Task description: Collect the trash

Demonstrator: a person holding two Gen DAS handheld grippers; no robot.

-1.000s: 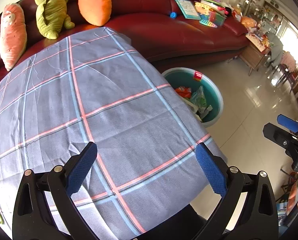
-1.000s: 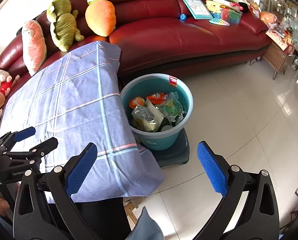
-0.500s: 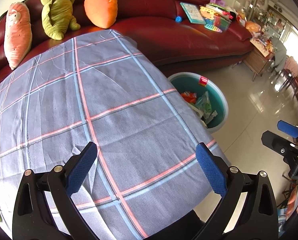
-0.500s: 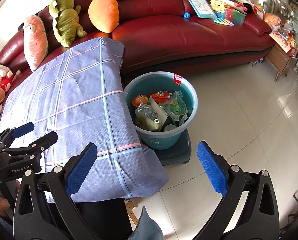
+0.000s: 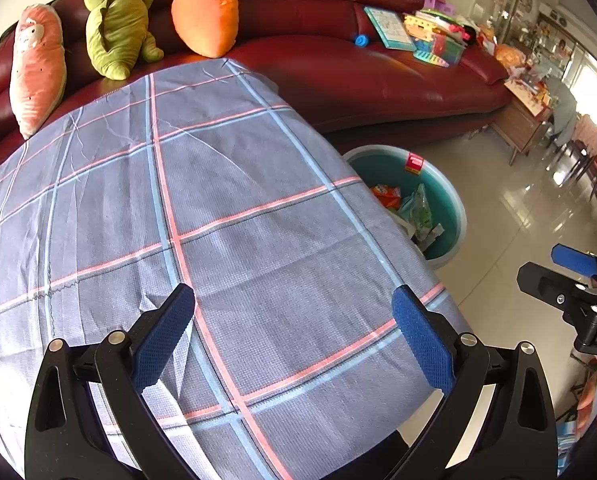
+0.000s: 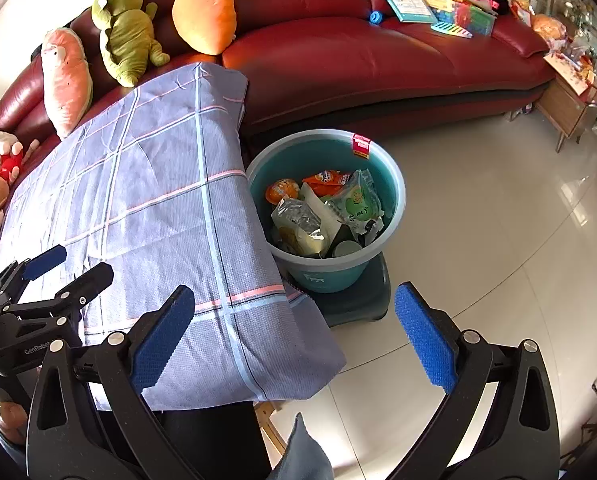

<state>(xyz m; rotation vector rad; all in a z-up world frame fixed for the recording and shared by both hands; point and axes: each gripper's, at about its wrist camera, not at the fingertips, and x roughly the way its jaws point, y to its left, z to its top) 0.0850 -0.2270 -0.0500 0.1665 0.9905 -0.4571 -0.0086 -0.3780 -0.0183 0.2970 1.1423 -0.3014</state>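
Along the far edge of the desk runs a long red sofa [image 6: 378, 60], largest thing in view, with plush toys at its left end and books and toys at its right. Desk itself is covered by a grey-blue checked cloth [image 5: 218, 220], bare of any trash across all the surface both views show. Teal bucket [image 6: 394, 196] stands on the floor tight against the desk's right edge, raised on a dark base; collected trash [image 6: 322, 212] lies inside it, snack wrappers, foil pouches and a small cup heaped about halfway up. Compared with a second ago, both cameras sit a little higher and farther back: more sofa shows beyond the cloth in the left view, and the bucket has slid slightly down-frame in the right view. Nothing on the cloth or in the bucket has shifted. Judgement: deposits are finished and this is a withdrawal; task looks done or nearly so. Left tool [image 5: 294, 336] hovers over the near right corner of the desk, jaws spread wide, nothing between them. Right tool [image 6: 294, 336] hangs over the floor past that corner, likewise spread wide and empty. Writing: "GenRobot" partly legible on the left tool's body in the right view; red tag [image 6: 360, 146] on the bucket rim too small to read.
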